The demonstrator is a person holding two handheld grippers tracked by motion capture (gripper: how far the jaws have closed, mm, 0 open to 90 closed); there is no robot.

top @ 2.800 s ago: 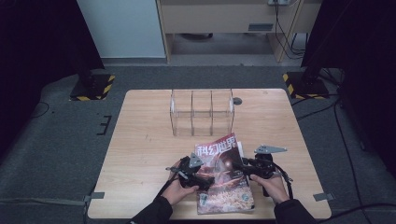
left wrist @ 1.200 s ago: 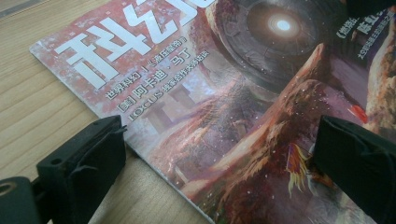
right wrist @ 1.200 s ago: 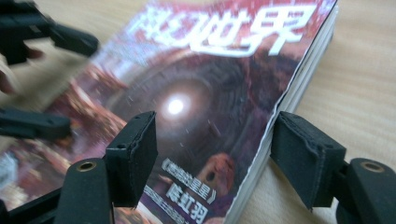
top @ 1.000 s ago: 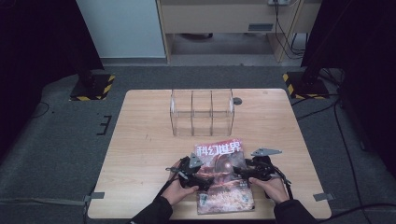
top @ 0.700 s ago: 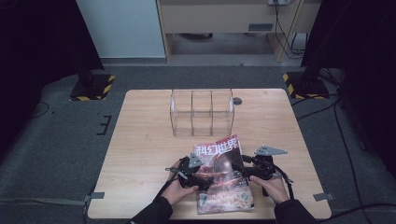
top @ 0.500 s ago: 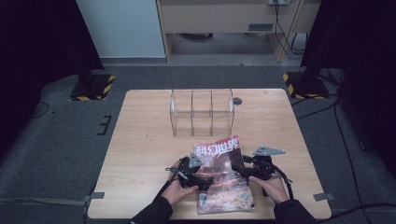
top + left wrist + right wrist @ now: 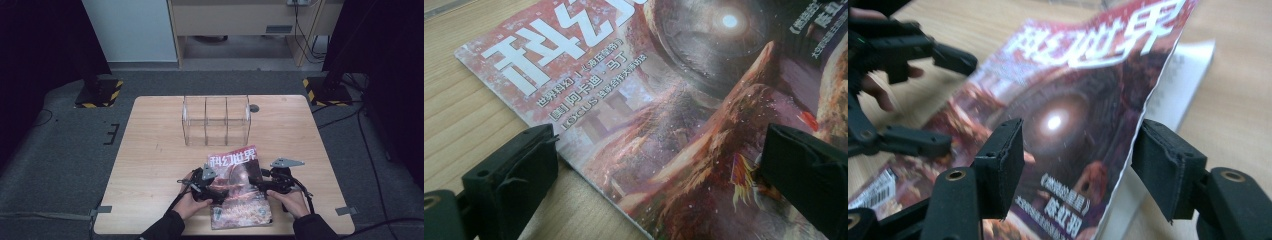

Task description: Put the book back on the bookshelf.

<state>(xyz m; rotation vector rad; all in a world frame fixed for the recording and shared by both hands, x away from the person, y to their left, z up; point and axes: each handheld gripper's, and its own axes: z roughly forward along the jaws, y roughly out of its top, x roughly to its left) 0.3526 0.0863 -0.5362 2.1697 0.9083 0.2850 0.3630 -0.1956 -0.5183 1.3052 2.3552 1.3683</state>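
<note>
A magazine (image 7: 235,185) with a red and dark cover lies near the table's front edge. In the right gripper view its cover (image 7: 1073,75) is raised off the white pages beneath. My right gripper (image 7: 1083,165) is open around the cover's free edge. Its jaws have just been closing, and the pads stand clear of the paper. In the high view it sits at the magazine's right side (image 7: 260,186). My left gripper (image 7: 659,175) is open. One jaw rests over the wood beside the magazine's left edge, the other over the cover (image 7: 674,100). From above it sits at the left (image 7: 215,190).
A clear plastic rack (image 7: 216,120) with three compartments stands upright at the back middle of the wooden table (image 7: 150,150). A small dark disc (image 7: 254,108) lies to its right. Dark carpet surrounds the table.
The magazine's raised cover has flexed slightly at its far end. Both hands have stayed where they were at the magazine's sides.
</note>
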